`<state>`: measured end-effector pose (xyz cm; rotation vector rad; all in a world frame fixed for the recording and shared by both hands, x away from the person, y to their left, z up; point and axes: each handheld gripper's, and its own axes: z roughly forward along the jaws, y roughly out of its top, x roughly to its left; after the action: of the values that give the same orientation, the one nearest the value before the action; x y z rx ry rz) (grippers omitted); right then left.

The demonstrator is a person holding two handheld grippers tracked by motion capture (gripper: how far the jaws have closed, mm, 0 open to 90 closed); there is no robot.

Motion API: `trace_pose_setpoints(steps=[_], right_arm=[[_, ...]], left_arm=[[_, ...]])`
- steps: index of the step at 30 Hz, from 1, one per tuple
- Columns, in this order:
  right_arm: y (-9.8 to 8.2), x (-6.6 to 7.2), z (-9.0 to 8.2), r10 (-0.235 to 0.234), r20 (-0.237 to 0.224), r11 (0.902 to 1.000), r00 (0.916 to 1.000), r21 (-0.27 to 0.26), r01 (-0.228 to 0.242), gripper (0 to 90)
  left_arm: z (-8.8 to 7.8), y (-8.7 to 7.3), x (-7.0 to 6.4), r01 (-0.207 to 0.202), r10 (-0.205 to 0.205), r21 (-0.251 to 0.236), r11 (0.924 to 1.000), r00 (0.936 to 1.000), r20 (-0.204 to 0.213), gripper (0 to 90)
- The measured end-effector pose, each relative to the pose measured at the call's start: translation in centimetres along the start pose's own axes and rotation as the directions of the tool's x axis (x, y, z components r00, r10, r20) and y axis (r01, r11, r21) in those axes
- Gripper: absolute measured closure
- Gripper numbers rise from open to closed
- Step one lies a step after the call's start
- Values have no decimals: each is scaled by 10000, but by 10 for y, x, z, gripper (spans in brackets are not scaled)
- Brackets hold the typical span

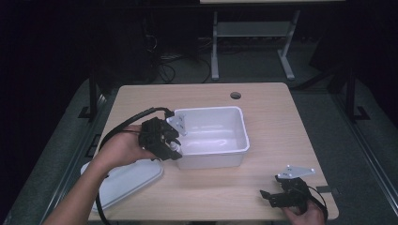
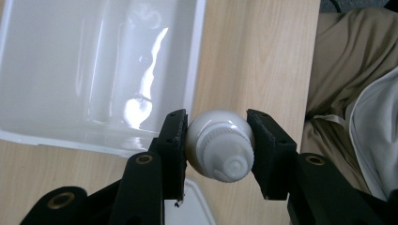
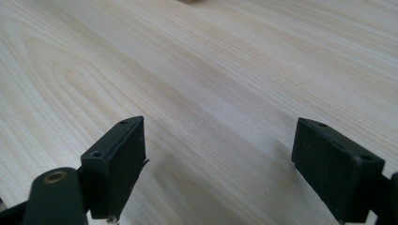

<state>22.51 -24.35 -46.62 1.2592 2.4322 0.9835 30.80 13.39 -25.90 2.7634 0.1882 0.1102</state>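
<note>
Beside the white tub (image 2: 94,70), the left hand-held gripper (image 2: 218,147) clamps a white bottle (image 2: 219,145).

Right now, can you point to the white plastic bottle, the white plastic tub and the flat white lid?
White plastic bottle (image 2: 220,147), left gripper view, ribbed cap end.
White plastic tub (image 1: 211,161), high view, front wall.
Flat white lid (image 1: 126,180), high view, top surface.

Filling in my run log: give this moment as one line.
left gripper: shut on white bottle, beside white bin | right gripper: open, nothing between jaws, over table | lid: off
</note>
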Motion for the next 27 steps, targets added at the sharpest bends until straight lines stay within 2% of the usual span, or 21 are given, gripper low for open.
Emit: trace_pose_setpoints(steps=[11,18,23,27], right_arm=[[-1,-1,0,13,-6,10000,10000,-9,-13,173],[-1,-2,-1,64,32,10000,10000,-21,-64,173],[-2,-2,-1,65,20,10000,10000,-52,-65,173],[-2,-3,-2,125,20,9999,9999,-105,-124,173]], left_arm=[[2,2,22,349,-350,-110,9993,9994,-21,594],[10,7,38,510,-509,18,9987,9987,-102,594],[16,8,45,564,-562,133,9983,9983,-173,594],[25,10,51,635,-635,201,9978,9980,-15,594]])
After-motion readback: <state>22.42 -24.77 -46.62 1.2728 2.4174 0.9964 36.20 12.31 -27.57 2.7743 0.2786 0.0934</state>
